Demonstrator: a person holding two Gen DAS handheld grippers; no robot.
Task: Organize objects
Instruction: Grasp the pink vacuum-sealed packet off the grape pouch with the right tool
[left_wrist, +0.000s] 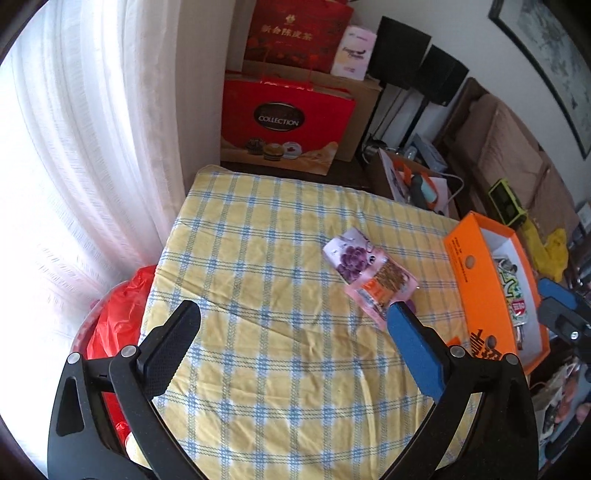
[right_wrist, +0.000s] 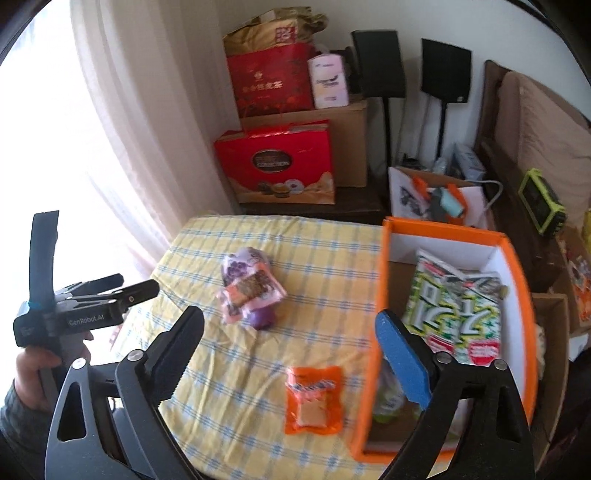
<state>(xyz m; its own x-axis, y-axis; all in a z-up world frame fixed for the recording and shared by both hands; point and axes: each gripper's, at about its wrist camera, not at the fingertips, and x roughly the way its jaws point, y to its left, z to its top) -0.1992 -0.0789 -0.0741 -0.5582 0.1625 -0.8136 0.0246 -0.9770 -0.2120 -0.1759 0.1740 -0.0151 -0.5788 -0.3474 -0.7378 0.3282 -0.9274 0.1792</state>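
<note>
Left gripper (left_wrist: 293, 325): jaws spread wide, nothing between the pads, held above the yellow-and-blue checked cloth (left_wrist: 258, 258). Ahead of the left jaws, toward the blue-padded finger (left_wrist: 413, 354): small pile of snack packets (left_wrist: 369, 273), purple grape packet uppermost in the picture, pink-and-orange packet overlapping it, lowest corner hidden behind that finger's tip. Beyond the blue-padded finger, outside the jaws: orange box (left_wrist: 476, 291), open-topped, standing on the cloth, printed packets inside. Right gripper (right_wrist: 290, 325): jaws wide, nothing gripped; no earlier view to compare. Between the right jaws, flat on the cloth and clear of both pads: orange sachet (right_wrist: 314, 400). Farther ahead, nearer the black finger side: the same snack pile, somewhat blurred. Behind the right gripper's blue-padded finger (right_wrist: 402, 362): near wall of the orange box, green-and-white packets (right_wrist: 454, 306) lying inside. Outside the black finger, at the picture's left edge: left gripper seen from the side, handle in a person's hand (right_wrist: 44, 373).
</note>
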